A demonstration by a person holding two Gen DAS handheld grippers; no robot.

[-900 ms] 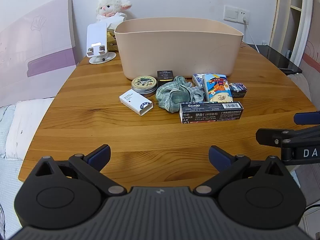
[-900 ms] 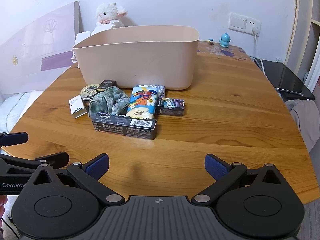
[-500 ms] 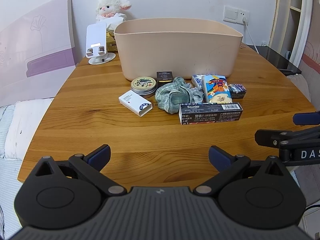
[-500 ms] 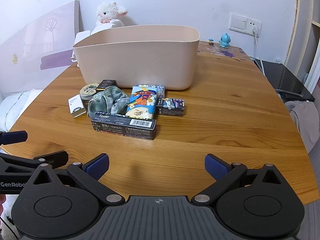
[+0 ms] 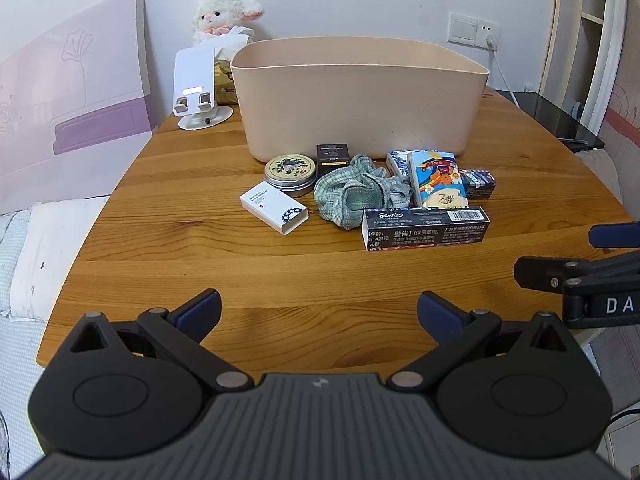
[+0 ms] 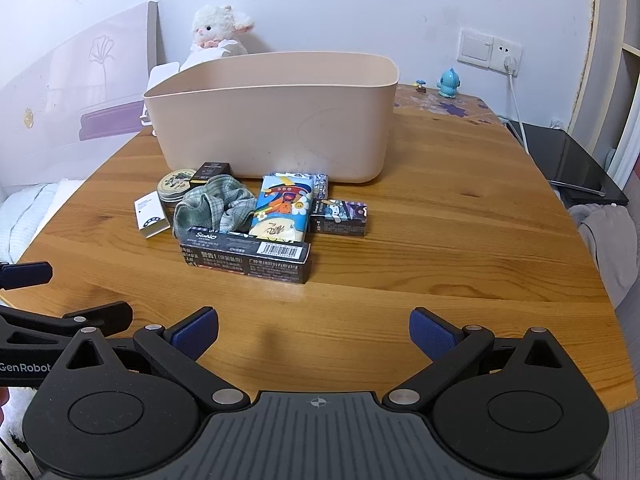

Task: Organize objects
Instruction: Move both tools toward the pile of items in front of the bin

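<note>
While both grippers hover above the near edge of a round wooden table [image 5: 168, 264], the left gripper [image 5: 319, 312] and right gripper [image 6: 314, 330] each have their blue-padded fingers spread wide, holding nothing. Mid-table stands a beige plastic bin [image 5: 360, 96]. Clustered just in front of it lie a round tin [image 5: 290, 174], a white box [image 5: 274, 208], a green checked cloth [image 5: 356, 196], a colourful tissue pack [image 5: 438, 178] and a long dark carton [image 5: 426, 227], possibly touching the cloth.

Wooden counter [image 5: 200, 264]: big pink tub [image 5: 360, 100], round tin [image 5: 290, 172], white box [image 5: 274, 208], green cloth [image 5: 356, 196], long black box [image 5: 426, 226], phone stand [image 5: 196, 92].
</note>
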